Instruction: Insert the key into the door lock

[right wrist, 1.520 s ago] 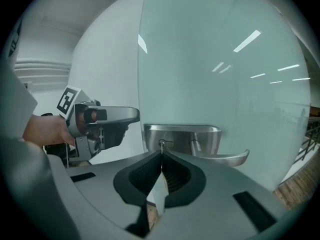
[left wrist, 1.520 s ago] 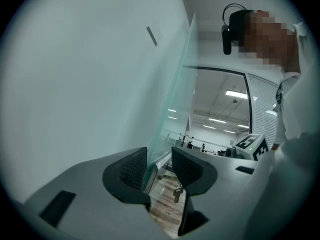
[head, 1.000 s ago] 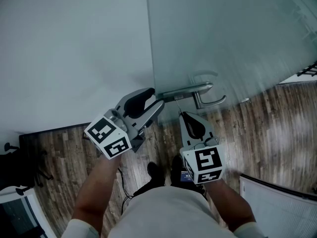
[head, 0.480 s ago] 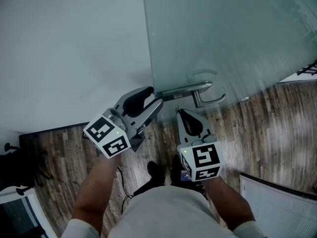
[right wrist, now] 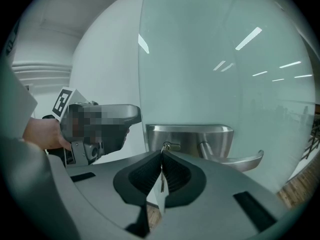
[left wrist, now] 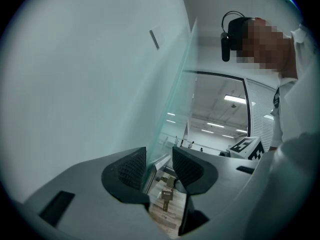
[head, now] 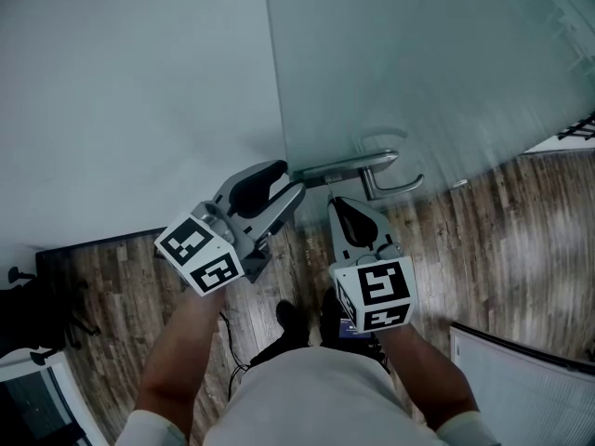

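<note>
A frosted glass door (head: pixel 418 63) carries a steel lock plate (head: pixel 339 168) with a lever handle (head: pixel 395 189). My left gripper (head: pixel 286 182) is shut on the door's free edge beside the plate; in the left gripper view the glass edge fills the gap of the left gripper (left wrist: pixel 159 166). My right gripper (head: pixel 333 203) sits just below the plate. In the right gripper view the right gripper (right wrist: pixel 161 156) is shut on the key (right wrist: pixel 161 160), held upright. The key's tip is at the lock cylinder (right wrist: pixel 169 146) on the lock plate (right wrist: pixel 200 136), left of the handle (right wrist: pixel 240 160).
A white wall (head: pixel 139 82) meets the door's edge on the left. Wood flooring (head: pixel 502 240) lies below. A white panel (head: pixel 521 379) stands at the lower right and dark objects (head: pixel 28 305) at the lower left. The person's shoes (head: pixel 290 319) are under the grippers.
My right gripper has crept up and a little left toward the lock plate with the key. The left gripper has stayed on the door edge.
</note>
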{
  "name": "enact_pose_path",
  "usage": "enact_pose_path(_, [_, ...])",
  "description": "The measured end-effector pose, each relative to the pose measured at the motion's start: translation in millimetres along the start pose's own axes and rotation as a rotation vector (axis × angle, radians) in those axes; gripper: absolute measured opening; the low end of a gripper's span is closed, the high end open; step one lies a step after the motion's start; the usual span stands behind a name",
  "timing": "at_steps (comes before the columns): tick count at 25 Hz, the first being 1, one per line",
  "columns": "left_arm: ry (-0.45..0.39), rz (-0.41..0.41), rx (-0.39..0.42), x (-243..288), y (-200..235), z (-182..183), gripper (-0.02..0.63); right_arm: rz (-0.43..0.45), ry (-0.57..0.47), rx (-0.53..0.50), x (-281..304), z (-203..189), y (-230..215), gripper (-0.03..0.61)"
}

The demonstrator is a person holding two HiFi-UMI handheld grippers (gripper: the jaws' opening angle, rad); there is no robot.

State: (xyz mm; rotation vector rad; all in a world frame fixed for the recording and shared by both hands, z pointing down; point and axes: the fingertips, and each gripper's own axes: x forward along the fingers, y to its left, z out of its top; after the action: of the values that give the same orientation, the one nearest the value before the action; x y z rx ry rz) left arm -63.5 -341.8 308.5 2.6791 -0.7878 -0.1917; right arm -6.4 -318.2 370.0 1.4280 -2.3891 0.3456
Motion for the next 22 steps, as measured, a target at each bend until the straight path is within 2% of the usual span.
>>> enact_pose_path(22, [-0.019,0.008,-0.013,-1.2,0.8,2.2,0.158,0.026,-0.007,-0.030,7.0,3.6,0.0,0.015])
